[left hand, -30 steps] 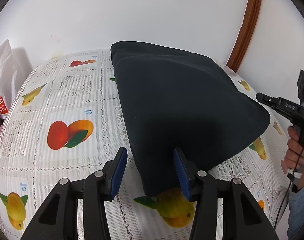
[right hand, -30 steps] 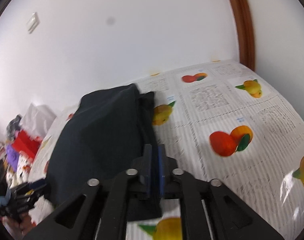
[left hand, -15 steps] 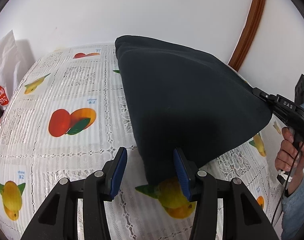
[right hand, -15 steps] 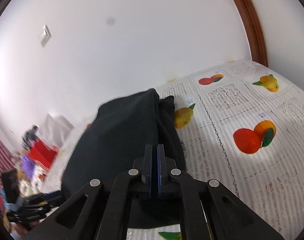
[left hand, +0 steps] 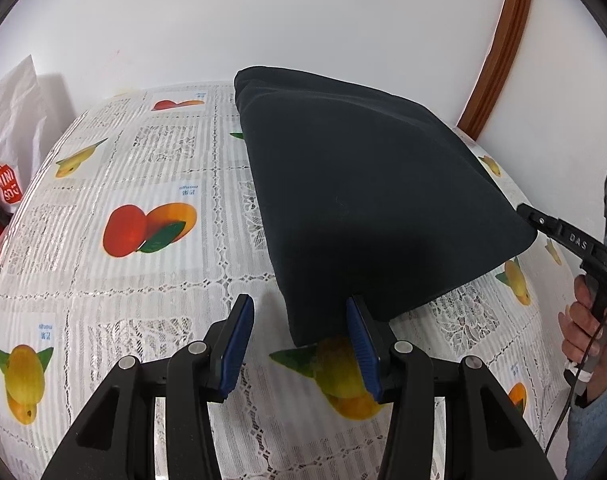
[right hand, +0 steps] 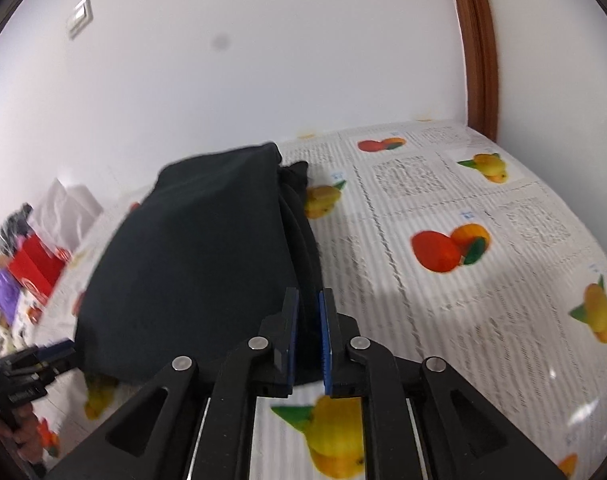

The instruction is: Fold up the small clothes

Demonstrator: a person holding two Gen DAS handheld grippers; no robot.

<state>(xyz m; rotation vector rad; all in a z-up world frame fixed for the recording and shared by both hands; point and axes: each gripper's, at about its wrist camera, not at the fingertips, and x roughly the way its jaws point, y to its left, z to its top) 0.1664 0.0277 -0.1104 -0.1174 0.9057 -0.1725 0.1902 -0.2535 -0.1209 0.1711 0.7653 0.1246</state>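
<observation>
Right claw, opening, pinches the dark cloth corner; left claw gapes, holding nothing. Best lower edges evenly onto the surface.

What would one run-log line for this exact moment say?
left gripper: jaws apart around dark garment corner | right gripper: jaws opening, garment edge between them, raised off tablecloth

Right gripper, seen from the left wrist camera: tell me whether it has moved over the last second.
Yes. The right gripper came in from beside the table edge to the dark garment corner.
</observation>
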